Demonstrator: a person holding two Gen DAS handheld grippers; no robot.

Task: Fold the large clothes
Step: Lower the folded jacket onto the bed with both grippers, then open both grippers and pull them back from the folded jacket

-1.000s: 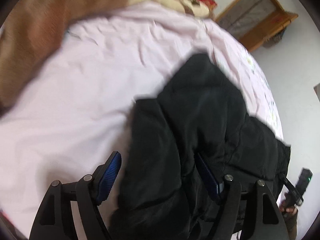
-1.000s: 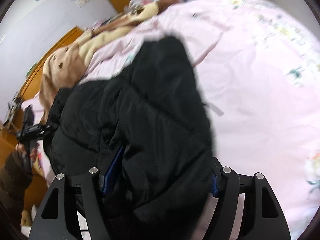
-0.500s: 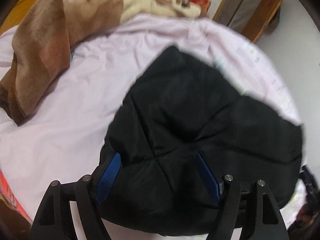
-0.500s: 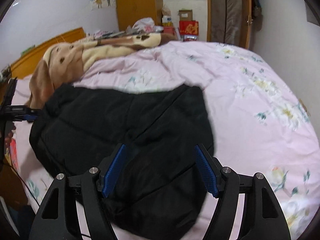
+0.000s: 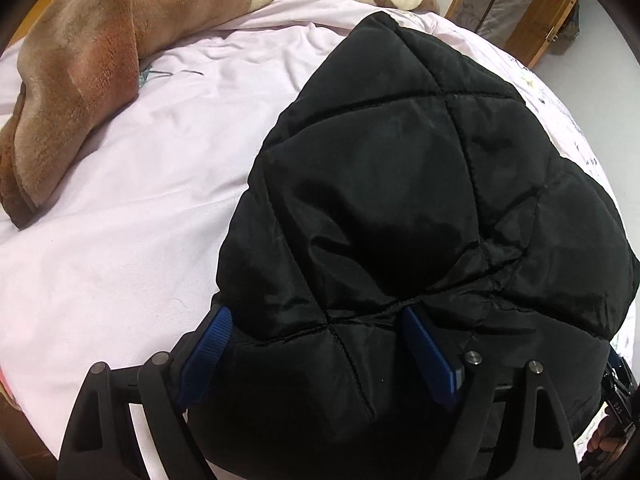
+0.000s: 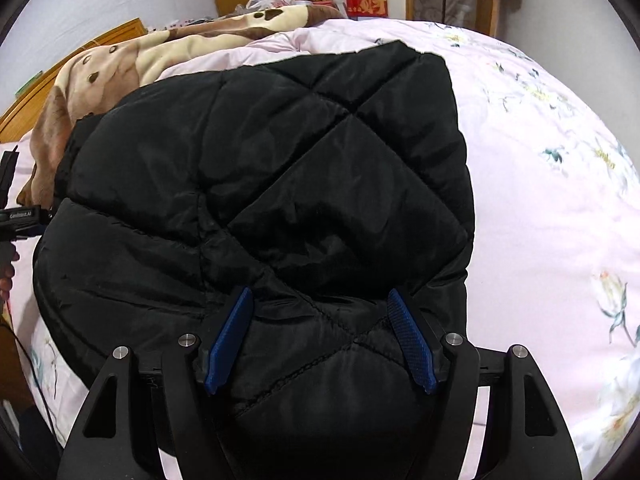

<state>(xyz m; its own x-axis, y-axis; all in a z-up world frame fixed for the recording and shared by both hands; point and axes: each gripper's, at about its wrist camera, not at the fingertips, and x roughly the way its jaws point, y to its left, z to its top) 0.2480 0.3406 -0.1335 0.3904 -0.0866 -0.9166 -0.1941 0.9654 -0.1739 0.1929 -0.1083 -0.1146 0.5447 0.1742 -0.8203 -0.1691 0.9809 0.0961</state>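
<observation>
Bed (image 5: 120, 208): pink floral cover, carrying everything listed here.
Jacket (image 5: 400, 184): black, quilted, folded into a thick bundle at the bed's near edge, in front of both my tools.
Blanket (image 5: 76, 80): brown and cream plush, heaped toward the headboard, apart from the jacket.
My left tongs (image 5: 320, 354): spread wide, jacket hem bulging between the blue pads, not pinched.
My right tongs (image 6: 320, 340): likewise spread, fabric resting between them.
</observation>
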